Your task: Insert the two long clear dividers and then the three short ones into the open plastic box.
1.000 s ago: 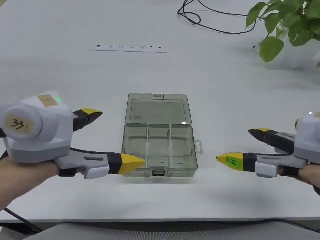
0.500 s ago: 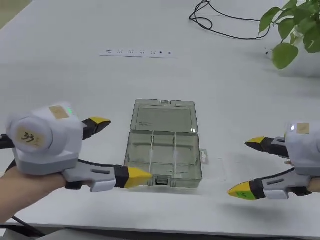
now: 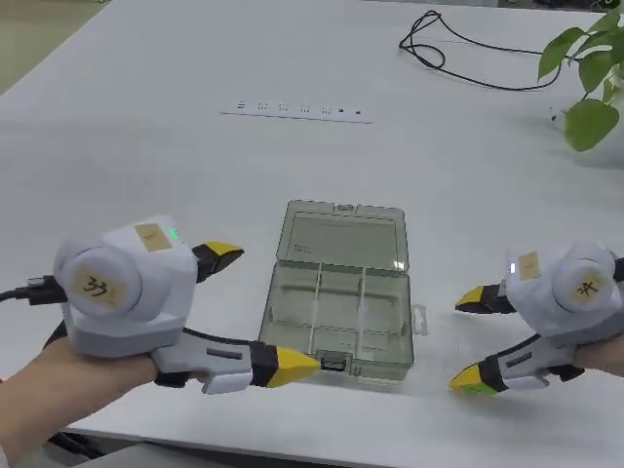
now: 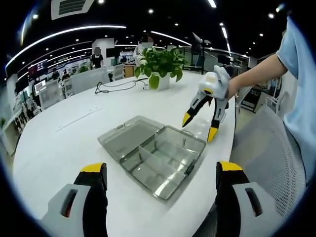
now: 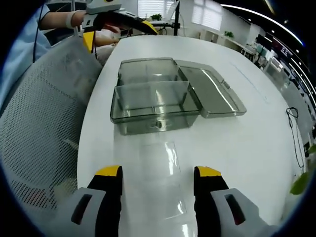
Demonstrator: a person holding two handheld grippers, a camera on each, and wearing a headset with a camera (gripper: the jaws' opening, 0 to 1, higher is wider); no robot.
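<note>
The open smoky plastic box (image 3: 341, 314) lies on the white table with its lid (image 3: 343, 234) flat behind it. Two long clear dividers (image 3: 318, 310) stand in it front to back. My left gripper (image 3: 258, 310) is open beside the box's left wall, holding nothing. My right gripper (image 3: 470, 338) is open to the right of the box, apart from it. In the right gripper view, short clear dividers (image 5: 164, 157) lie flat on the table between the box (image 5: 153, 106) and my right gripper (image 5: 158, 170). The left gripper view has the box (image 4: 163, 158) ahead of my left gripper (image 4: 160, 168), with the right gripper (image 4: 198, 128) beyond.
A white power strip (image 3: 297, 109) lies far back, a black cable (image 3: 458, 54) at the back right, and a potted plant (image 3: 590, 68) at the right edge. The table's front edge (image 3: 390, 444) runs just under both grippers. A mesh chair (image 5: 44, 138) stands by the table.
The head camera has shifted, sliding the whole scene right and down. My right gripper has come nearer the front edge and rolled. Both grippers stay open and the box has not moved.
</note>
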